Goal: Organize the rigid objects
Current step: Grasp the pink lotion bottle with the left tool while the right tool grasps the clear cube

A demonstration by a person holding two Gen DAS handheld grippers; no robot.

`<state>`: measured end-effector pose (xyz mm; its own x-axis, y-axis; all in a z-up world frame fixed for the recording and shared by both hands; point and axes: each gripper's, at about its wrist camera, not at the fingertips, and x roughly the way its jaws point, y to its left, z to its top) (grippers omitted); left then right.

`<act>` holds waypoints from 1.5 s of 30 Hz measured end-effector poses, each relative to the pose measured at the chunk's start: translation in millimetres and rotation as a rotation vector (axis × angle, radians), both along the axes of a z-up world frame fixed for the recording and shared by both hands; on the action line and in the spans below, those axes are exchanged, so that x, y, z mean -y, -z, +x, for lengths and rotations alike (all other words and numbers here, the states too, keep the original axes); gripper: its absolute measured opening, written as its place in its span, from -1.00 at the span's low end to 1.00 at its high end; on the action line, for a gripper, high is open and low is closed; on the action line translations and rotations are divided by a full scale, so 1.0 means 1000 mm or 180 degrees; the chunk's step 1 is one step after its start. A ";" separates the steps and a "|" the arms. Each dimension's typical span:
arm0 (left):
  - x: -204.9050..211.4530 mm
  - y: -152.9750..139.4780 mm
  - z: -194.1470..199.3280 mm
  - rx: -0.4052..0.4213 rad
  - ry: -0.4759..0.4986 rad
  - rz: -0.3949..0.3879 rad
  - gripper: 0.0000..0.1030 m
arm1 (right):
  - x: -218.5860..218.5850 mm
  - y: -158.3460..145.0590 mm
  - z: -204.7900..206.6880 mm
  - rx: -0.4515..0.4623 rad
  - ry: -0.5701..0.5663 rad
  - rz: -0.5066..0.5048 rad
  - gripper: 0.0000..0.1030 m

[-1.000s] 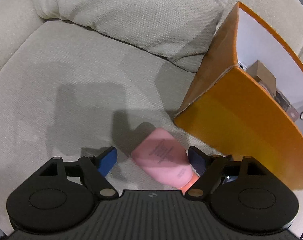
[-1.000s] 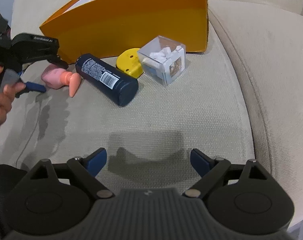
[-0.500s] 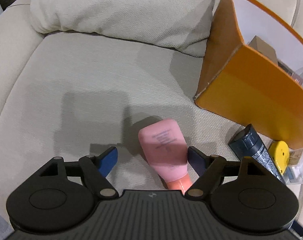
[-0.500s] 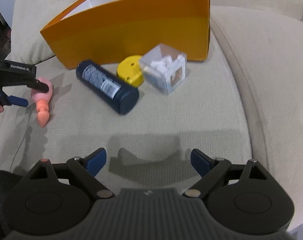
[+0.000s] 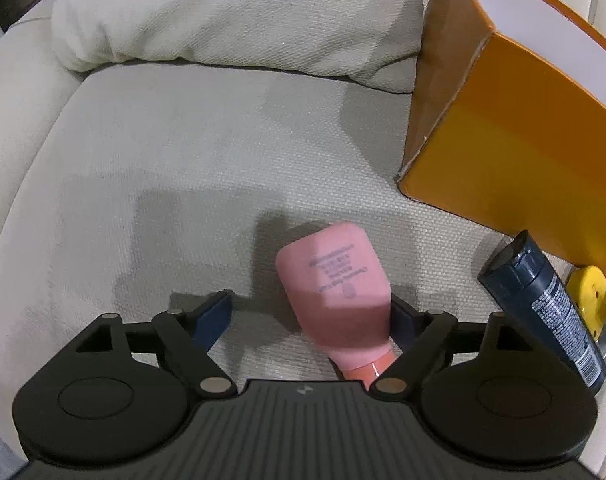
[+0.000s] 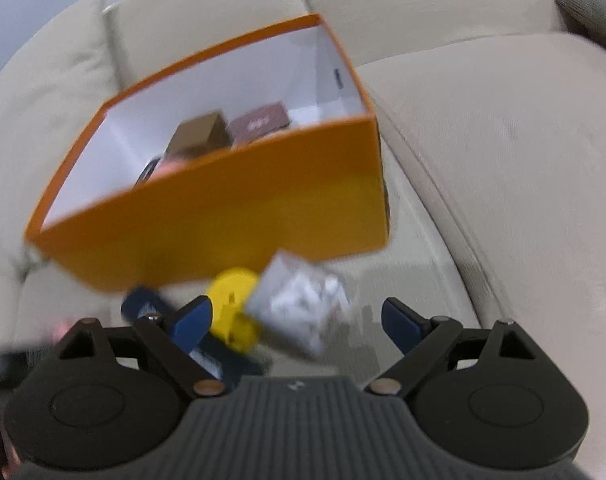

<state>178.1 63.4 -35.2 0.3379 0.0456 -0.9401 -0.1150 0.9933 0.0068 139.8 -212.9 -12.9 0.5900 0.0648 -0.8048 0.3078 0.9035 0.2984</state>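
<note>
Pink plastic bottle, soft-sided with an orange cap, lies flat on the beige woven sofa cushion between the jaws of the left gripper. Its cap end points back toward the gripper body and its flat base points away. The jaws are opening. The bottle sits off-centre, touching or nearly touching the far-side blue pad, with a clear gap to the near-side pad. It is not clamped.

Risk one: if the jaws close from this stance, one pad is likely to meet the bottle first and push it sideways across the fabric, so it rotates or slips out.

Risk two: the tapered shoulder and rounded body give poor purchase near the cap, so a grip there could squirt the bottle forward.

Off to that gripper's right lie a dark blue cylindrical bottle and a yellow round plastic piece, both just in front of the orange cardboard box.

The right gripper stands wide and holds nothing. It hovers over a clear plastic cube box, which is touching or just beside the yellow piece and the dark bottle. This view is blurred. A close here could catch a neighbour or pinch the cube by a corner. The orange box already contains brown cartons.
</note>
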 end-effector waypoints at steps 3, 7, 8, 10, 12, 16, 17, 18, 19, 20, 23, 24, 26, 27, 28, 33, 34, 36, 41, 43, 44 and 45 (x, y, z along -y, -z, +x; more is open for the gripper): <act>0.003 -0.001 0.000 0.0000 0.0044 0.0050 0.91 | 0.002 0.007 0.015 -0.0109 0.0044 0.0036 0.78; 0.002 -0.001 0.001 -0.0007 0.0064 0.0036 0.92 | 0.005 0.011 0.015 -0.0197 0.0052 -0.0252 0.81; 0.002 -0.001 0.000 -0.0006 0.0068 0.0039 0.95 | 0.008 0.012 0.013 -0.0187 0.0030 -0.0215 0.83; 0.001 -0.002 -0.001 -0.0003 0.0078 0.0040 0.97 | 0.016 0.015 0.010 -0.0231 -0.0023 -0.0093 0.83; 0.001 -0.002 -0.002 0.0002 0.0075 0.0042 0.98 | 0.018 0.016 0.007 -0.0275 -0.0113 -0.0057 0.84; 0.004 -0.001 -0.001 -0.0003 0.0077 0.0067 0.98 | 0.006 0.016 0.009 -0.0424 -0.0346 -0.0216 0.85; 0.004 -0.002 -0.001 -0.0008 0.0082 0.0070 0.98 | 0.002 0.017 0.010 -0.0441 -0.0394 -0.0283 0.83; 0.004 -0.002 -0.001 -0.0011 0.0084 0.0068 0.98 | -0.001 0.016 0.010 -0.0414 -0.0424 -0.0366 0.80; 0.004 -0.002 -0.001 -0.0012 0.0091 0.0063 0.98 | -0.005 0.015 0.009 -0.0357 -0.0451 -0.0454 0.71; 0.003 -0.002 -0.001 -0.0011 0.0107 0.0060 0.98 | -0.009 0.014 0.009 -0.0329 -0.0475 -0.0525 0.64; 0.004 -0.001 -0.001 -0.0008 0.0123 0.0058 0.98 | -0.017 0.017 0.013 -0.0351 -0.0523 -0.0594 0.52; 0.005 -0.001 -0.001 -0.0006 0.0114 0.0056 0.98 | -0.018 0.017 0.013 -0.0350 -0.0510 -0.0597 0.52; 0.005 -0.001 -0.002 0.0004 0.0127 0.0063 0.98 | -0.016 0.017 0.014 -0.0369 -0.0451 -0.0536 0.52; 0.005 -0.001 -0.002 0.0008 0.0137 0.0068 0.98 | -0.012 0.019 0.014 -0.0380 -0.0409 -0.0466 0.52; 0.005 -0.001 -0.002 0.0011 0.0145 0.0067 0.98 | -0.011 0.020 0.015 -0.0390 -0.0378 -0.0392 0.52; 0.004 -0.001 -0.002 -0.0005 0.0307 0.0083 0.98 | -0.003 0.025 0.021 -0.0423 -0.0604 -0.0230 0.33; 0.003 -0.001 -0.002 -0.0015 0.0374 0.0088 0.98 | -0.002 0.026 0.024 -0.0457 -0.0708 -0.0234 0.19; 0.000 -0.001 0.000 -0.0089 0.0498 0.0040 0.98 | 0.000 0.024 0.020 -0.0502 -0.0852 -0.0337 0.17; -0.008 0.000 0.003 -0.0158 0.0550 -0.0051 0.98 | 0.010 0.029 0.011 -0.0498 -0.0894 -0.0364 0.15; -0.003 0.000 0.001 -0.0134 0.0515 0.0031 0.98 | 0.010 0.032 0.007 -0.0412 -0.0879 -0.0408 0.16; 0.000 0.000 0.000 -0.0121 0.0484 0.0073 0.98 | 0.006 0.033 0.006 -0.0388 -0.0881 -0.0451 0.16; 0.001 0.000 -0.002 -0.0123 0.0445 0.0091 0.98 | 0.003 0.035 0.007 -0.0360 -0.0886 -0.0497 0.17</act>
<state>176.4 61.9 -35.4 0.3065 0.0274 -0.9515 0.0252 0.9990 0.0369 146.6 -216.2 -47.7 0.4735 0.0817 -0.8770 0.0661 0.9896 0.1279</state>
